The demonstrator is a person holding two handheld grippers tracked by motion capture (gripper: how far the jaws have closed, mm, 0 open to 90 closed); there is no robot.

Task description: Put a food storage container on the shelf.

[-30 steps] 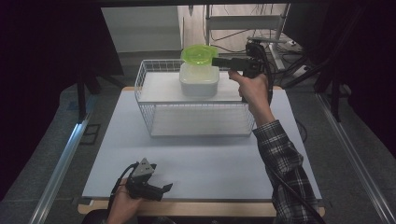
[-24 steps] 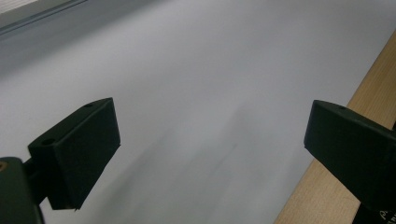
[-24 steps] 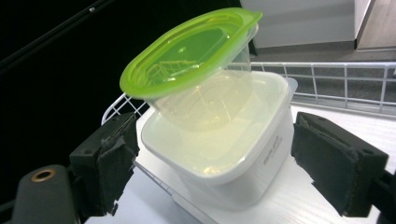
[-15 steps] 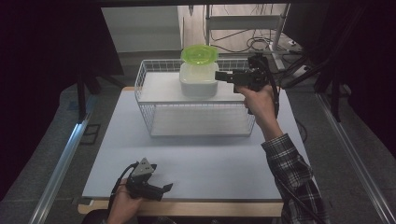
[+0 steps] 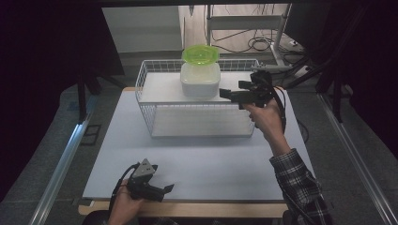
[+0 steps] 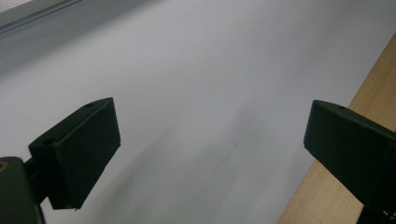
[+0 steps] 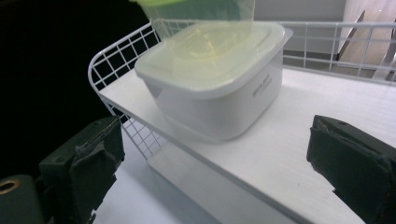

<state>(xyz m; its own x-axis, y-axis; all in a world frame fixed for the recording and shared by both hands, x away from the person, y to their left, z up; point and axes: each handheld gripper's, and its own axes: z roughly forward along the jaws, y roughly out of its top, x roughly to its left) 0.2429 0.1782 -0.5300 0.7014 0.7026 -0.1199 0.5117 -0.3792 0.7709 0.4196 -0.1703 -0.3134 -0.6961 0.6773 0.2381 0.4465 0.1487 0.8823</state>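
Observation:
A white square lidded container [image 5: 200, 80] stands on the upper shelf of a white wire rack [image 5: 197, 126]. On its lid sits a clear tub with a bright green lid [image 5: 200, 55]. My right gripper [image 5: 224, 93] hovers level just right of the white container, apart from it. Its jaws have just been opening and nothing is between them. In the right gripper view the white container [image 7: 215, 88] lies ahead of the right gripper [image 7: 219, 158], with the green-lidded tub [image 7: 201, 9] at the top edge. My left gripper [image 5: 165, 190] rests open at the table's front left; the left gripper [image 6: 210, 140] holds nothing.
The rack stands at the back middle of a pale grey table sheet [image 5: 197, 159]. A wooden table edge [image 6: 327, 186] runs along the front. Behind the table are a metal stand and cables [image 5: 263, 42]. Dark curtains flank both sides.
The right gripper has come down and back from beside the green-lidded tub to the white container's level, its jaws wider. The tub stays on the container. The left gripper has not moved.

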